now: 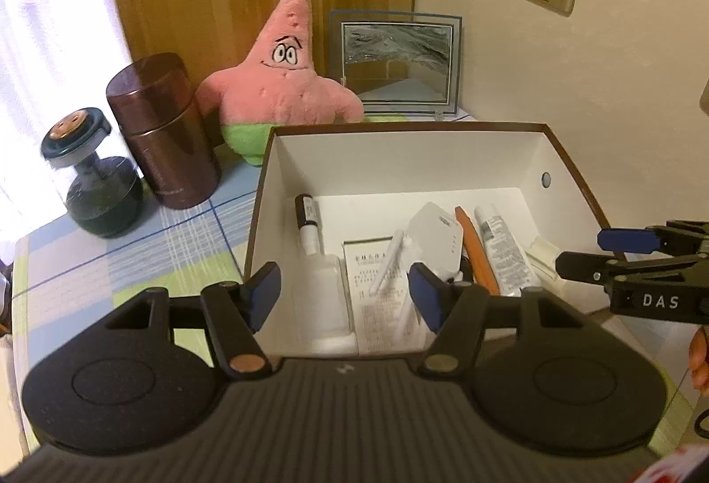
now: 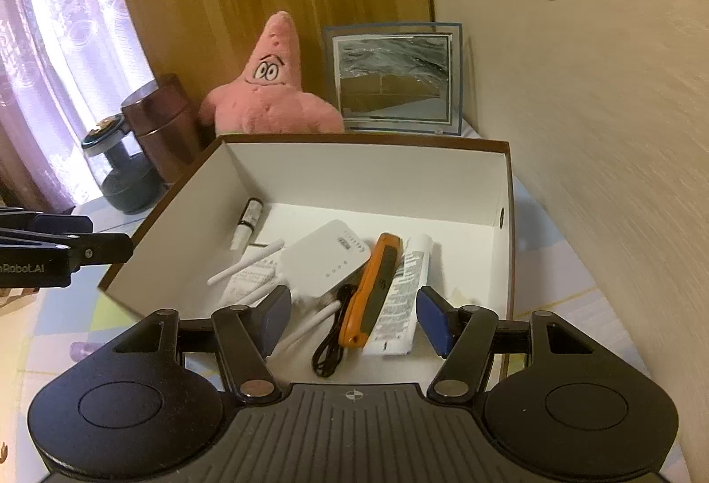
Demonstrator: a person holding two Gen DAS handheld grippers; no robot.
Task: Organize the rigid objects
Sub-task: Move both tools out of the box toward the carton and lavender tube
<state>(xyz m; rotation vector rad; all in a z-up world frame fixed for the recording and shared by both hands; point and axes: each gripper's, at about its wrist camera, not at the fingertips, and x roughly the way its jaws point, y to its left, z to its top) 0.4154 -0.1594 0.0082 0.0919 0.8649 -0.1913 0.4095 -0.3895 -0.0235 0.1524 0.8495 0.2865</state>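
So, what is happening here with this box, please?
A person holds a hand-held gripper in each hand above an open white cardboard box on a checked tablecloth. The left hand-held gripper and the right hand-held gripper both hold nothing, their jaws apart. Inside the box lie a white router, an orange-handled tool and a white tube.

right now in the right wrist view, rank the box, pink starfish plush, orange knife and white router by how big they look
1. box
2. pink starfish plush
3. white router and orange knife: about alike, so unranked.
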